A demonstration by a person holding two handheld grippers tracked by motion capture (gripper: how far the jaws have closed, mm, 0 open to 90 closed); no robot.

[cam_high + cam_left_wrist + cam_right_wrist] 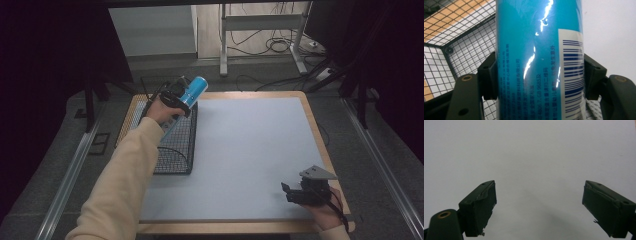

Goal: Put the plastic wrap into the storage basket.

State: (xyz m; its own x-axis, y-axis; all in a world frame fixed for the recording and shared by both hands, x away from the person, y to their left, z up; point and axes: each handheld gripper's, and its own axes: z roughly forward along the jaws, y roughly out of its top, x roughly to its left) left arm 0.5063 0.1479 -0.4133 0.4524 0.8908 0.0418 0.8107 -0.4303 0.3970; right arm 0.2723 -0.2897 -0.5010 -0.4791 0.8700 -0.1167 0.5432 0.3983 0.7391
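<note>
Over the far-left corner of the table: the left gripper [181,97] holds a blue can [192,93] in the air, tilted, above the wire basket [176,150].
Left claw state: pinched on the can's body, one pad on each side, as the left gripper view shows; the barcode label [572,75] sits against the right-hand pad [592,75].
Right claw state: the right gripper [292,191] rests low near the front-right edge, jaws spread wide and holding nothing over the grey mat [250,150].
Basket position: on the left side of the mat, its open top beneath the can; mesh wall and corner show just behind the can in the left gripper view.
Step in hand (judged): carrying the can at the basket, either in or out; direction cannot be told.
Risk 1: slippage. The can is smooth and glossy, and gripped across a round body, so it may rotate or slide between the pads.
Risk 2: snagging. A tilted can could strike the basket rim and shift the light basket.
Risk 3: rolling. Released on its side, the can may roll.
</note>
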